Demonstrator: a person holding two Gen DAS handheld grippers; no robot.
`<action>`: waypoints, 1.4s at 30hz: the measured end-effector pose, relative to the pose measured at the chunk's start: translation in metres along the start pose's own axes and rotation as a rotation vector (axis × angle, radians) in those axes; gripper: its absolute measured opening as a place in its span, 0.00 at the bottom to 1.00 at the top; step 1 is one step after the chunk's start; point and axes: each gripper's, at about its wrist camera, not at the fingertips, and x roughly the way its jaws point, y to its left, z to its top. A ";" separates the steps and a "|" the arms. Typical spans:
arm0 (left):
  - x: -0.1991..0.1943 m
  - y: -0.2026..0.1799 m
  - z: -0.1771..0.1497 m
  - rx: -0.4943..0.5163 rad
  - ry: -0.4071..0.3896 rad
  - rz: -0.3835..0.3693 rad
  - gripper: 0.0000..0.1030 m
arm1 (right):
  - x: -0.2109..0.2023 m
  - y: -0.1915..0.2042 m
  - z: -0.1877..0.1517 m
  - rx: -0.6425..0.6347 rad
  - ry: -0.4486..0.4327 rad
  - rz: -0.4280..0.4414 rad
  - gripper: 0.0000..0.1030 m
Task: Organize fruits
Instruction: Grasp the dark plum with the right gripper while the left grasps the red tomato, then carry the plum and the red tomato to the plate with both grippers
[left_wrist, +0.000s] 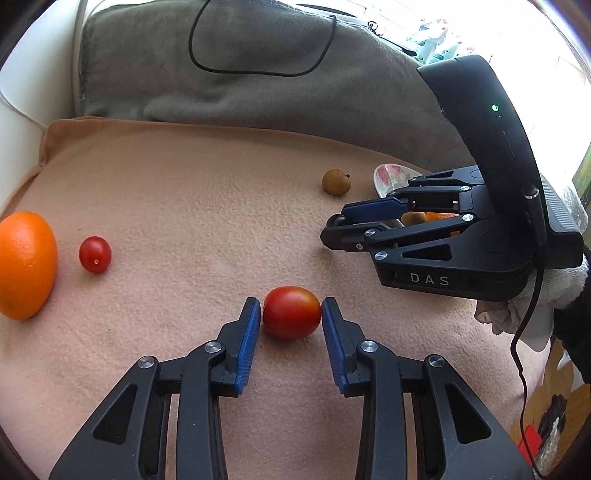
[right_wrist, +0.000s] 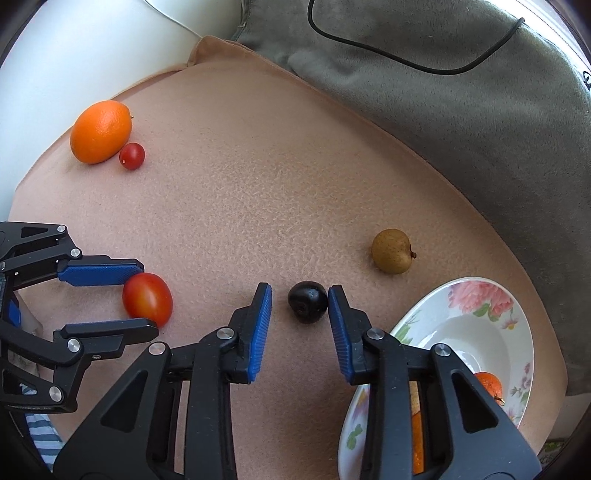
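My left gripper (left_wrist: 291, 314) is open around a large red tomato (left_wrist: 291, 312) lying on the peach blanket (left_wrist: 184, 206); its blue pads sit at the tomato's two sides. In the right wrist view the same tomato (right_wrist: 147, 298) lies between the left gripper's fingers (right_wrist: 99, 275). My right gripper (right_wrist: 300, 302) is open around a small dark fruit (right_wrist: 307, 301), its right pad touching it. In the left wrist view the right gripper (left_wrist: 334, 230) shows at the right. An orange (left_wrist: 26, 264), a small red tomato (left_wrist: 95, 254) and a brown fruit (left_wrist: 335, 182) lie on the blanket.
A floral bowl (right_wrist: 491, 306) at the lower right holds orange fruit (right_wrist: 489, 386), partly hidden by my right gripper. A grey-green cushion (left_wrist: 240, 92) with a black cable (left_wrist: 258, 70) lies behind the blanket. White surface at far left.
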 end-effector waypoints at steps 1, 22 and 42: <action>0.000 0.000 0.000 0.001 -0.001 0.002 0.31 | 0.001 -0.001 0.000 0.002 0.001 -0.005 0.26; -0.016 0.002 0.002 -0.026 -0.036 -0.007 0.30 | -0.034 -0.009 -0.007 0.089 -0.101 0.051 0.22; -0.021 -0.040 0.039 0.048 -0.110 -0.051 0.30 | -0.105 -0.064 -0.045 0.254 -0.243 0.024 0.22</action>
